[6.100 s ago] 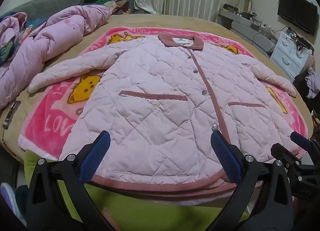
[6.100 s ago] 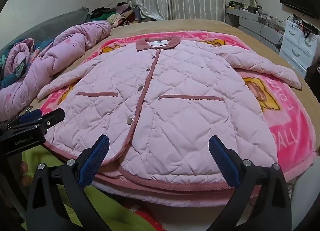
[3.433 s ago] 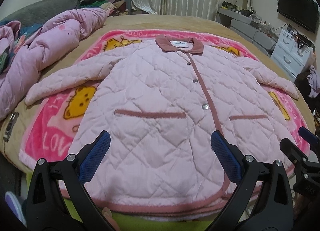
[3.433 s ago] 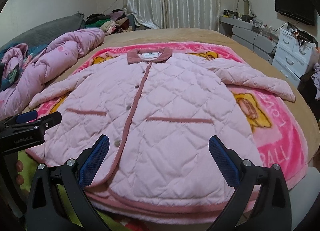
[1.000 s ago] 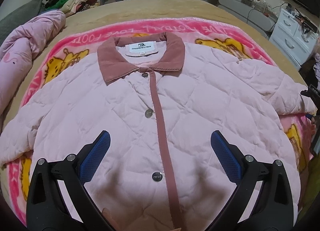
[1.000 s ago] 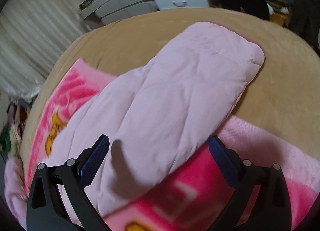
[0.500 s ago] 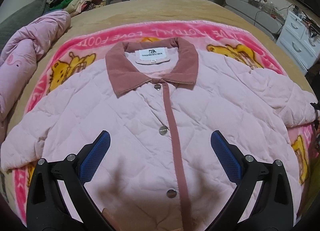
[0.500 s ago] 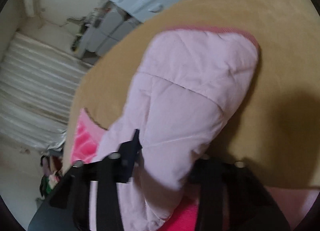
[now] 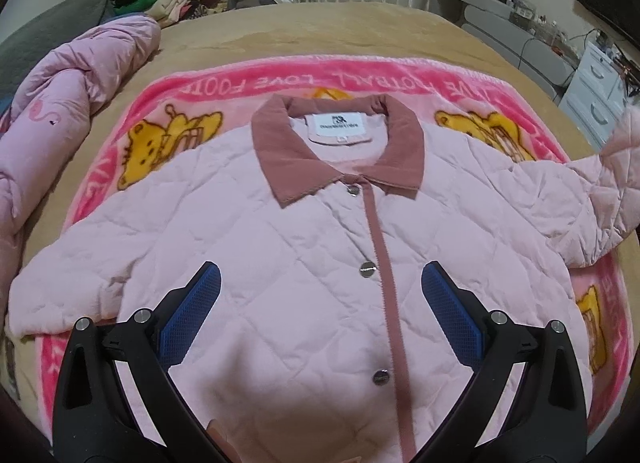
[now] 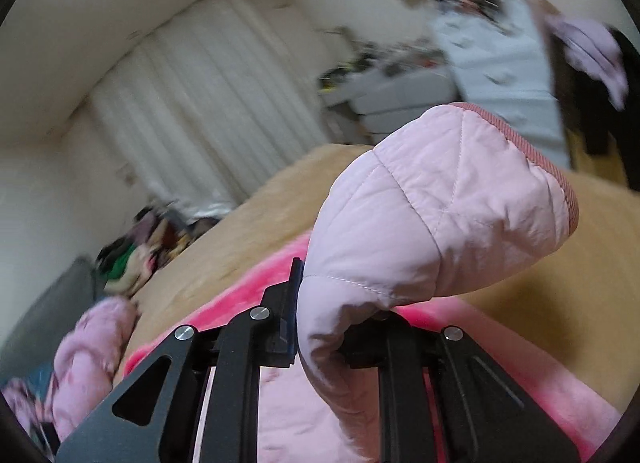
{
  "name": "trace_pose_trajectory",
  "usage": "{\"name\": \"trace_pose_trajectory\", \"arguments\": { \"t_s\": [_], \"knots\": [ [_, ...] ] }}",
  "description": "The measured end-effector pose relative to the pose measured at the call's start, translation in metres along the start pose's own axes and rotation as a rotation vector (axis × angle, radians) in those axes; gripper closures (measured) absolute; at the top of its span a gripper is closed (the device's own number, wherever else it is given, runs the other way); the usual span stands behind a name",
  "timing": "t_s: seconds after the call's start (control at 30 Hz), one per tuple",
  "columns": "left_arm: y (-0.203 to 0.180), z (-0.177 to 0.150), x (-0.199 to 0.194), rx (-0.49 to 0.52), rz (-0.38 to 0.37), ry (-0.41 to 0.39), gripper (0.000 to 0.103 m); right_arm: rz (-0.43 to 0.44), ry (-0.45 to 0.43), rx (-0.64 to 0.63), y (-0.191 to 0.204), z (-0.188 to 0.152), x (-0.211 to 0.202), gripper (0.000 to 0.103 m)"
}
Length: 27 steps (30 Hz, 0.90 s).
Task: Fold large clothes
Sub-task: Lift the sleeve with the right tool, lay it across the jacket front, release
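Right wrist: our right tongs [image 10: 340,327] are gripping the jacket [image 9: 280,263] sleeve [image 10: 432,219]; left tongs [image 9: 320,303] hovering open. Next we're folding it across the chest.

You have the pink quilted jacket [image 9: 280,263] lying flat on its back on the pink cartoon blanket [image 9: 248,79], buttoned closed, with its dusty-rose collar [image 9: 340,151] toward the far edge of the blanket. A rose placket with metal snaps runs down its middle. One sleeve [image 9: 72,287] lies stretched out across the blanket's side border. The other sleeve [image 10: 440,203] is lifted off the blanket; its end, with a ribbed rose cuff [image 10: 552,175], stands up in the air, pinched between the closed fingers of your right gripper [image 10: 320,315].
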<state>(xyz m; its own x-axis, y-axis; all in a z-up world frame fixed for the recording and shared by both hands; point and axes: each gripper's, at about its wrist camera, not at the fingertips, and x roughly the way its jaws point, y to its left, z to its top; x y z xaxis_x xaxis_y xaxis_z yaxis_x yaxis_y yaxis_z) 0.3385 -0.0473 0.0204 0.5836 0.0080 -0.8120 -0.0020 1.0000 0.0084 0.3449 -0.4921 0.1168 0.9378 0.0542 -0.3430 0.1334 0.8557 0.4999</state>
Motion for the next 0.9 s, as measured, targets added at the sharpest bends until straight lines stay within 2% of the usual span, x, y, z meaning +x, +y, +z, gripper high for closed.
{"name": "trace_pose_trajectory", "arguments": {
  "t_s": [0.17,0.27,0.4,0.7,0.9],
  "knots": [
    [0.027,0.004,-0.019,-0.03,-0.014,-0.028,0.009,0.062,0.002,-0.162,0.081,-0.006,0.002,0.088],
    [0.046,0.008,-0.028,-0.045,-0.017,-0.047,0.009,0.089,0.024,-0.244,0.13,-0.018,0.011,0.088],
    [0.075,0.014,-0.036,-0.092,-0.001,-0.065,0.009,0.107,0.042,-0.325,0.174,-0.041,0.022,0.088],
    [0.133,0.022,-0.042,-0.173,0.005,-0.085,0.009,0.161,0.091,-0.466,0.248,-0.106,0.038,0.088],
    [0.149,0.014,-0.035,-0.216,-0.02,-0.078,0.009,0.202,0.164,-0.544,0.28,-0.156,0.055,0.088]
  ]
}}
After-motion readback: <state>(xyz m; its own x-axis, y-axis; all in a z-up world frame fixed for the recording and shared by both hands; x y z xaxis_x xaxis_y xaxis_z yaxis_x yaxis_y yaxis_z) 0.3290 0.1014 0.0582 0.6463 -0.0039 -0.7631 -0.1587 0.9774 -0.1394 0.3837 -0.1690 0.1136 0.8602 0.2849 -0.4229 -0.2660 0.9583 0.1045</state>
